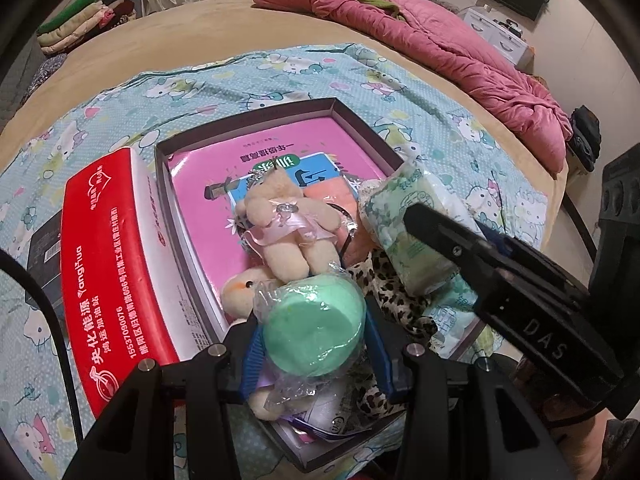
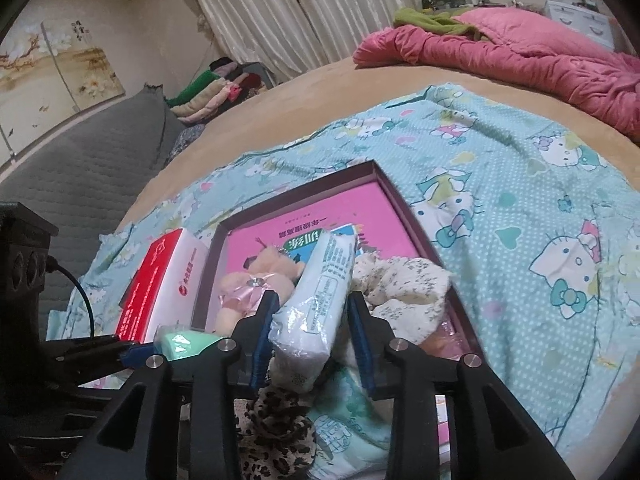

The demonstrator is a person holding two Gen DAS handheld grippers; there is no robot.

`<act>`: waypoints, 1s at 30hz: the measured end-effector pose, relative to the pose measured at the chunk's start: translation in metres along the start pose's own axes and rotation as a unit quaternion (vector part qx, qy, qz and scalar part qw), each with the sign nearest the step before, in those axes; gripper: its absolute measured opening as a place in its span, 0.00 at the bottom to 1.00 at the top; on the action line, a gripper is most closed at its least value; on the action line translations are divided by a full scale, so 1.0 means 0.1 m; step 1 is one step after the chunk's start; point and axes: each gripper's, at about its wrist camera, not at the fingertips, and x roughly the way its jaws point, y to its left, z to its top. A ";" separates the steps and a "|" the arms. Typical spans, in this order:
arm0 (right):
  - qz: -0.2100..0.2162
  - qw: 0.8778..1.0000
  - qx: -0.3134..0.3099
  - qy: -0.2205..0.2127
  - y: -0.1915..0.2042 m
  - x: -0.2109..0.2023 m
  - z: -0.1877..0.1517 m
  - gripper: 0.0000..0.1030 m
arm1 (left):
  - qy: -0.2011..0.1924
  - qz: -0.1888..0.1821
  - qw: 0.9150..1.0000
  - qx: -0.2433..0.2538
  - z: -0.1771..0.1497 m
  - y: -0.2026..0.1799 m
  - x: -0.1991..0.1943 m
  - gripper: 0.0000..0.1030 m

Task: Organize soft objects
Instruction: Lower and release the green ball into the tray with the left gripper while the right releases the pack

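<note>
A dark shallow box (image 1: 352, 114) lies on the bed with a pink book (image 1: 208, 200) in its bottom. In it are a beige teddy bear in a pink dress (image 1: 288, 228), a leopard-print cloth (image 1: 394, 280) and a cream speckled cloth (image 2: 404, 284). My left gripper (image 1: 314, 334) is shut on a green round sponge in clear wrap (image 1: 316, 332), over the box's near end. My right gripper (image 2: 312, 324) is shut on a white-green tissue pack (image 2: 320, 292), held tilted above the box; the pack also shows in the left wrist view (image 1: 408, 232).
A red and white tissue box (image 1: 116, 280) stands left of the dark box. A Hello Kitty sheet (image 2: 540, 240) covers the bed. A pink quilt (image 1: 440, 44) lies at the far right. Folded clothes (image 1: 80, 20) are stacked at the far left.
</note>
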 end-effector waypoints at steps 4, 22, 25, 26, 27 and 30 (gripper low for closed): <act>-0.012 1.000 0.001 -0.013 -0.03 -0.06 0.02 0.45 | 0.003 -0.016 1.000 -0.001 0.00 -0.03 0.01 0.44; -0.035 0.998 0.026 -0.041 -0.17 -0.22 0.05 0.55 | -0.008 -0.035 0.999 -0.001 0.00 -0.08 -0.06 0.55; -0.039 0.998 0.027 -0.047 -0.17 -0.25 0.05 0.57 | -0.010 -0.033 0.999 0.002 0.00 -0.09 -0.09 0.59; -0.039 0.998 0.028 -0.050 -0.17 -0.27 0.05 0.58 | -0.010 -0.033 0.999 0.003 -0.01 -0.09 -0.10 0.60; -0.038 0.998 0.028 -0.051 -0.18 -0.28 0.05 0.58 | -0.011 -0.033 0.999 0.004 -0.01 -0.09 -0.11 0.61; -0.041 0.997 0.028 -0.053 -0.16 -0.30 0.05 0.59 | -0.015 -0.030 0.999 0.006 -0.01 -0.09 -0.15 0.64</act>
